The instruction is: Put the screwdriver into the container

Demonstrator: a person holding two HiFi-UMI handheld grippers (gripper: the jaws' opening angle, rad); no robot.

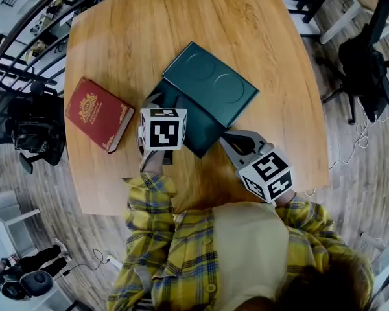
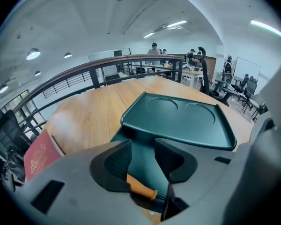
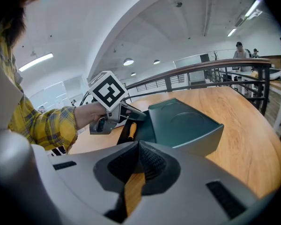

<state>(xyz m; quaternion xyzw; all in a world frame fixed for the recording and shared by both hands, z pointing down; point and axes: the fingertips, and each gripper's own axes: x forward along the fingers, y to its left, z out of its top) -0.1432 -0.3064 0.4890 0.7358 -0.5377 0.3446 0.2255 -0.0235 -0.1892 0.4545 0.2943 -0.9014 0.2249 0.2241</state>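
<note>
The screwdriver (image 2: 141, 187) has an orange handle and lies inside the dark green container (image 1: 198, 133), at its near end. My left gripper (image 2: 143, 156) hangs just above it, jaws open, pads not touching it. A green lid (image 2: 182, 121) with two round dents sits slid back over the far part of the container. In the right gripper view the screwdriver (image 3: 131, 130) shows in the box beside the left gripper (image 3: 113, 112). My right gripper (image 3: 139, 146) is shut and empty, low over the table in front of the container (image 3: 187, 125). In the head view the left gripper (image 1: 161, 103) hides the tool.
A red hardcover book (image 1: 98, 114) lies on the wooden table (image 1: 272, 96) left of the container. Black railings and office chairs ring the table. The table's near edge runs just in front of the person's yellow plaid sleeves (image 1: 149, 206).
</note>
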